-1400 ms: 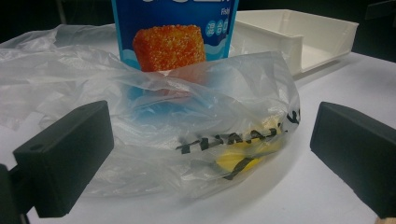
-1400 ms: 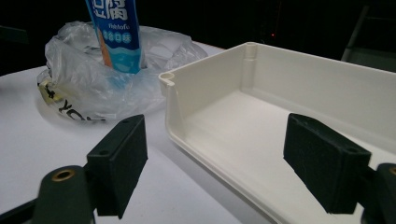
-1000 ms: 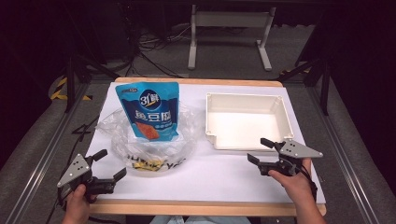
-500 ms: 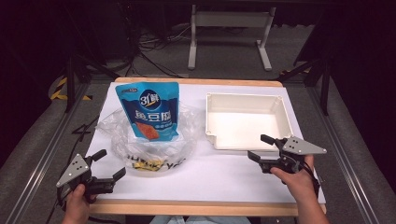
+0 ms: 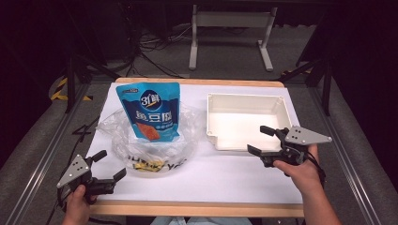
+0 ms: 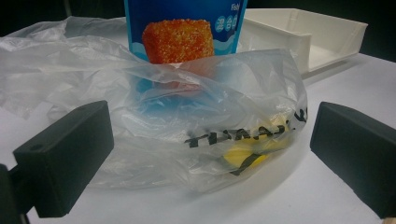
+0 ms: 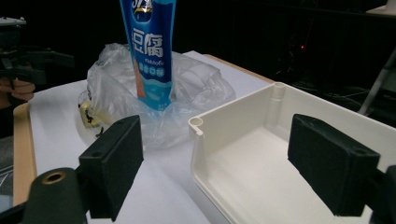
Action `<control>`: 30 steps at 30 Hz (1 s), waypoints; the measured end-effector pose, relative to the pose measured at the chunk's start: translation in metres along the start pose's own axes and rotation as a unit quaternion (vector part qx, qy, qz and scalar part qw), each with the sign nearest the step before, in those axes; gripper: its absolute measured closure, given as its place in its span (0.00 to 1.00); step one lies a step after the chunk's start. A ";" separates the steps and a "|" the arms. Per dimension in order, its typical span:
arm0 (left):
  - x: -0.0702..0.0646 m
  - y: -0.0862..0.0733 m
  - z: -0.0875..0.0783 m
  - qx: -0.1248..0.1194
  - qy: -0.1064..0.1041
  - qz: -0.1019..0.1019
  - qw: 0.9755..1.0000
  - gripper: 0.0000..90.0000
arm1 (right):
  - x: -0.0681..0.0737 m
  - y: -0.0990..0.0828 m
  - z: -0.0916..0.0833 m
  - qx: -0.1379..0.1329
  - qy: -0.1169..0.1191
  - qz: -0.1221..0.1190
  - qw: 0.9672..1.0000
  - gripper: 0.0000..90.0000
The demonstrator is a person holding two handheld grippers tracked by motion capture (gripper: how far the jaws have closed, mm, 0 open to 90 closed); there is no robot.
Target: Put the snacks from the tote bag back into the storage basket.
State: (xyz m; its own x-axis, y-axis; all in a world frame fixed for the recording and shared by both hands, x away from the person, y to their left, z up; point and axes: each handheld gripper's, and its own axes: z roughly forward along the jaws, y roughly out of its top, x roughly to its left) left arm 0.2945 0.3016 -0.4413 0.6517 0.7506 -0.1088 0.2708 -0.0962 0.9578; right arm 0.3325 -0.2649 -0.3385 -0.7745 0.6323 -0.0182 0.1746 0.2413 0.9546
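Note:
A blue snack pouch (image 5: 151, 112) stands upright inside a crumpled clear plastic bag (image 5: 150, 152) at the table's left middle. Right of it sits a white tray (image 5: 244, 97) with nothing in it. My left gripper (image 5: 111, 164) rests near the front left corner, open, its jaws facing the bag (image 6: 210, 102) and the pouch (image 6: 187, 28) with nothing between them. My right gripper (image 5: 256, 139) hovers at the tray's front right edge. It is open, its jaws have just been widening, and they frame the tray's corner (image 7: 210, 154) without touching it.
Something yellow (image 6: 243, 151) lies in the bag's bottom behind black lettering. White paper (image 5: 225, 178) covers the wooden tabletop. Beyond the table's far edge there are a dark floor, cables and a metal stand (image 5: 230, 28). The other hand's gripper (image 7: 28, 56) shows far left in the right gripper view.
My right gripper has lifted a little and edged toward the tray's front edge. The left gripper, bag, pouch and tray have stayed put.

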 end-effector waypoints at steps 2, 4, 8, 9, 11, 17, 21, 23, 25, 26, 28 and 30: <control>0.000 0.000 0.000 0.001 0.001 0.000 1.000 0.00 | 0.000 0.005 0.003 0.010 0.005 -0.008 1.000 0.21; 0.000 -0.001 0.000 -0.005 0.003 -0.002 1.000 0.00 | 0.001 0.012 0.005 0.010 0.009 -0.015 1.000 0.21; 0.000 0.000 0.000 0.001 0.003 0.000 1.000 0.00 | 0.002 0.022 0.007 0.005 0.011 -0.024 1.000 0.21; 0.000 0.000 0.000 0.001 0.003 -0.002 1.000 0.00 | 0.002 0.024 0.008 0.006 0.012 -0.025 1.000 0.21; 0.000 -0.001 0.000 0.000 0.004 -0.002 1.000 0.00 | 0.002 0.029 0.011 0.007 0.016 -0.029 0.999 0.21; 0.000 -0.001 0.000 -0.004 0.006 -0.002 1.000 0.00 | 0.002 0.040 0.025 0.003 0.027 -0.030 0.999 0.21; 0.000 -0.001 0.000 -0.004 0.006 -0.003 1.000 0.00 | 0.001 0.048 0.033 0.004 0.033 -0.034 0.999 0.20; 0.001 -0.001 0.000 -0.004 0.006 -0.002 1.000 0.00 | 0.001 0.050 0.035 0.003 0.035 -0.036 0.999 0.20; 0.000 -0.001 0.000 -0.004 0.006 -0.002 1.000 0.00 | 0.000 0.055 0.039 0.002 0.039 -0.037 0.999 0.20; 0.000 -0.001 0.000 -0.004 0.006 -0.001 1.000 0.00 | -0.001 0.057 0.042 0.001 0.041 -0.038 0.998 0.19; 0.000 -0.001 0.000 -0.004 0.006 -0.002 1.000 0.00 | -0.001 0.060 0.045 0.002 0.045 -0.037 0.998 0.19; 0.000 -0.001 0.000 -0.004 0.006 -0.001 1.000 0.00 | -0.003 0.064 0.054 0.004 0.049 -0.041 0.998 0.19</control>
State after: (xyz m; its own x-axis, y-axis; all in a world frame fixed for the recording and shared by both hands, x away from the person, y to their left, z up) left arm 0.2943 0.3022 -0.4420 0.6429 0.7584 -0.1071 0.2660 -0.0899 0.9598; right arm 0.3789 -0.2118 -0.2929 -0.8420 0.5355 -0.0662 0.1128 0.2947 0.9489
